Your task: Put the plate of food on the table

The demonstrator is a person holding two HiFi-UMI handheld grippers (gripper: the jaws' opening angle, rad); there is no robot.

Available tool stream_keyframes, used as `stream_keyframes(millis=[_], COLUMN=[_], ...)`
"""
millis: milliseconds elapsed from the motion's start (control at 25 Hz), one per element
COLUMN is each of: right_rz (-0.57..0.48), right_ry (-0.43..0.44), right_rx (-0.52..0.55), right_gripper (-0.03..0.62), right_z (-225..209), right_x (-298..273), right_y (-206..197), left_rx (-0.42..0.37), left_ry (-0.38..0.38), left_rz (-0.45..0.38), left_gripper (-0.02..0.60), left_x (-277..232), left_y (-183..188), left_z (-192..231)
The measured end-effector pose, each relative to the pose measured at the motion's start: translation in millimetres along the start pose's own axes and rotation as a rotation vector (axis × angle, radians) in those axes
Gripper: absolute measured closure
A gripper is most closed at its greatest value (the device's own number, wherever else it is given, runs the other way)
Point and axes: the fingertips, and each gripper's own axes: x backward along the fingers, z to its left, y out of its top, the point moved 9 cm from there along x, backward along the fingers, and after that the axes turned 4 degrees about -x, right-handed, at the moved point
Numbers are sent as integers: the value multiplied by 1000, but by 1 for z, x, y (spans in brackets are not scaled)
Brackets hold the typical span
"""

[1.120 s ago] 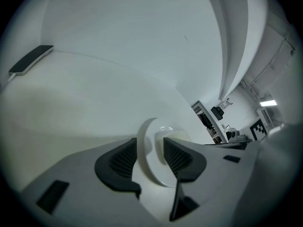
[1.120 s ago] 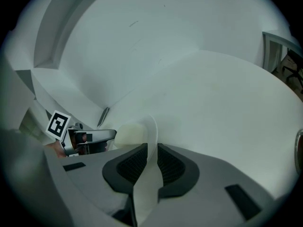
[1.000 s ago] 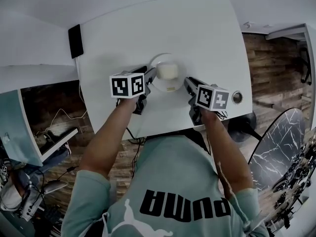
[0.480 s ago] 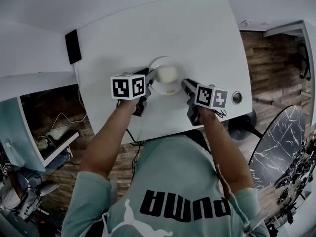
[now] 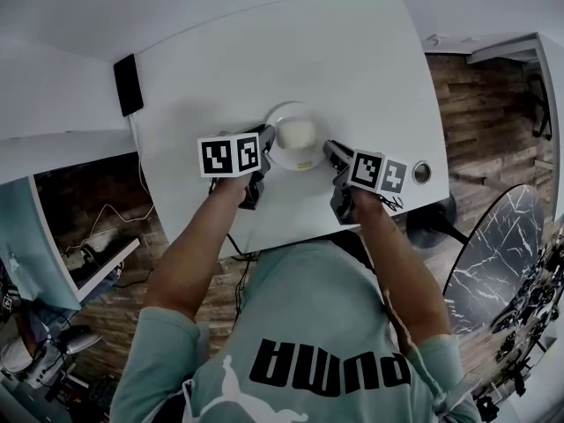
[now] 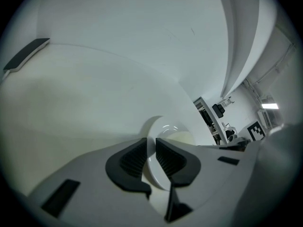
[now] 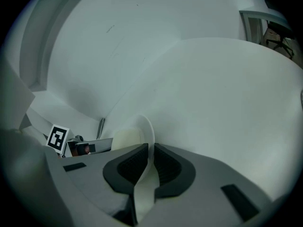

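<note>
Plate (image 5: 308, 159) sits mid-frame in the head view, near the ctr of the white tabletop (image 5: 352, 69), w/ a pale block of food (image 5: 298, 133) in its middle. Key relation: the plate lies btwn the two grippers, one on each opposite edge. The left gripper (image 5: 267, 137) is at the plate's left side. Its fingers (image 6: 134, 159) have just been closing and now stand nearly together w/ the thin rim pinched btwn the pads, seen edge-on in the left gripper view. The right gripper (image 5: 331, 152) is at the plate's lower-right edge. Its fingers (image 7: 164, 163) are clamped narrow on the rim too, rim running up btwn the pads in the right gripper view. So neither hand is nearer: both are at the plate, grip line running left to slightly lower right across the frame, close by the food. Plate is round, so no long axis to speak of; what matters is that line staying level. Plate looks flat on the tabletop, tho from above I can't say for sure it isn't a touch off the surface. My read: the next move needs both hands going together at the same height, else the plate tips & the food slides. Thin rim gives little purchase, so a twist by one wrist could pop it loose.
</note>
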Motion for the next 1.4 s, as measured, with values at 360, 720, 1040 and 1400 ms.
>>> stream_keyframes(millis=[360,720,1040,1400], right_rz=[-54,-132,-247,-366], right_ry=[26,37,42,54], right_rx=[-43,-91,-169,-243], right_gripper=[556,559,559,560], right_z=[2,-17,-52,-97], right_x=[22,63,119,186], right_y=[-7,-20,-38,-61], left_rx=[58,32,-39,-128], left_ry=[-39,-73,-125,-171], left_rz=[-17,-29,-9,26], left_gripper=[520,520,520,522], left_x=[11,7,-4,-20], left_y=[-14,-28,-44,-63], left_z=[-11,-48,-105,-179])
